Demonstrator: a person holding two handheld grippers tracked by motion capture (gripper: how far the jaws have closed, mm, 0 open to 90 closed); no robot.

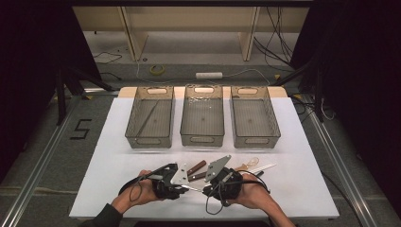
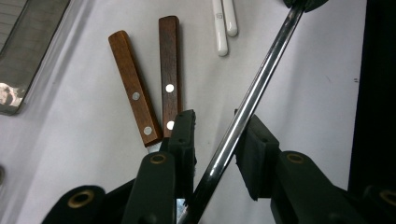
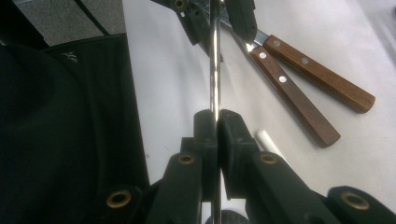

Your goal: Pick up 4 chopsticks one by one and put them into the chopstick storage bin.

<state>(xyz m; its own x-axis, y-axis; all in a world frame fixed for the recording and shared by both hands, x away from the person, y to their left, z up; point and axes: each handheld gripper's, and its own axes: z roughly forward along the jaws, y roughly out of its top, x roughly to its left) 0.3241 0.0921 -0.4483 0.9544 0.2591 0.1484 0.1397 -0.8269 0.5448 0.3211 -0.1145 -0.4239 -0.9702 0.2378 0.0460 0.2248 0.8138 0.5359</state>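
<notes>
High view: a person at a white table (image 1: 94, 179), both grippers low near the front edge, three wire bins (image 1: 202, 122) in a row beyond them.
Thing in hand: a slim shiny metal rod (image 2: 247, 105), likely a piece of cutlery, spanning the gap between the two grippers just above the table.
How it handles: stiff and light I'd say, but polished and narrow, so it could slip or swivel in the pads; best gripped square across the shaft, well back from either end.
Right gripper (image 3: 217, 116): jaws pressed together on the rod, pinching it tight.
Left gripper (image 2: 215, 135): jaws apart with the rod running slantwise between them; it lies against the right-hand pad in that gripper's view, and a gap shows at the other one.
Nearby: two wooden-handled knives (image 2: 135, 95) lying side by side just beyond the left gripper, white utensil handles (image 2: 223, 25) farther off.
</notes>
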